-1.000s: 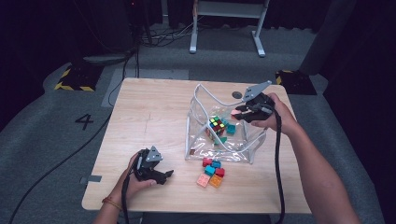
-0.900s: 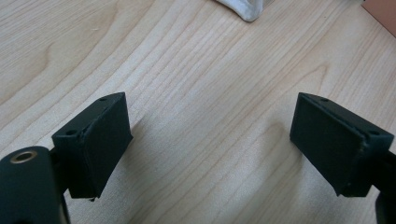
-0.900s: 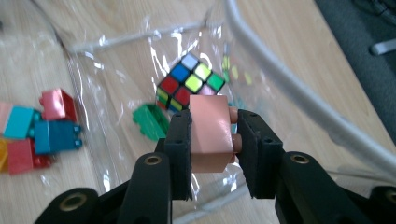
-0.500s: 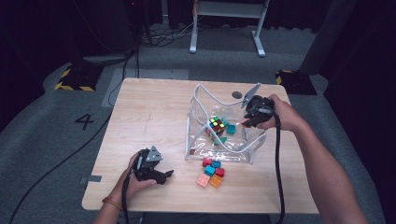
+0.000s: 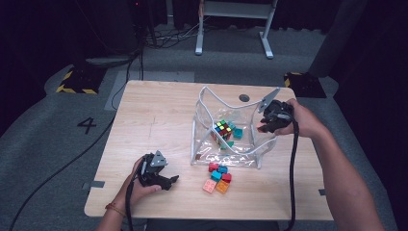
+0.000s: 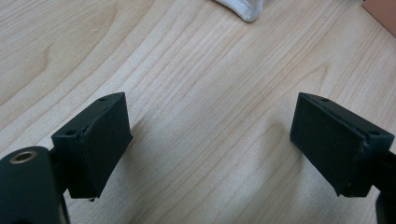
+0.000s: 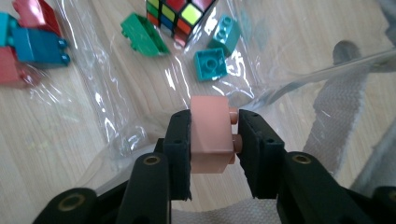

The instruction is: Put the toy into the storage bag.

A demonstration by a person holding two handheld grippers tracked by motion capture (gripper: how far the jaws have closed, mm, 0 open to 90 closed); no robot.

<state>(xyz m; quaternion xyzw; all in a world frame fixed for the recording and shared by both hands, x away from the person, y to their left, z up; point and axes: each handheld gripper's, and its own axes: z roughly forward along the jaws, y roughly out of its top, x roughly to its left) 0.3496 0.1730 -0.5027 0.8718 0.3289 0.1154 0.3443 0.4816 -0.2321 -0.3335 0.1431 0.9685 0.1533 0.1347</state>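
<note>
Your left gripper point(image 5: 166, 181) rests low near the front left edge of the light wooden table point(image 5: 154, 120), its jaws spread wide over bare wood, with open tabletop all around it. Just to its right, a loose cluster of red, blue, pink and orange toy bricks point(image 5: 217, 177) lies in front of the clear plastic bag with white webbing trim point(image 5: 226, 149). Inside the bag sit a multicoloured puzzle cube point(image 5: 223, 128) and a few teal and green bricks point(image 7: 210, 64). Your right gripper point(image 5: 269, 122) hangs over the bag's right rim, jaws clamped on a pale pink toy brick point(image 7: 211, 134), above the bag's open mouth. Beyond your right hand point(image 5: 300, 120) the table edge is near.
</note>
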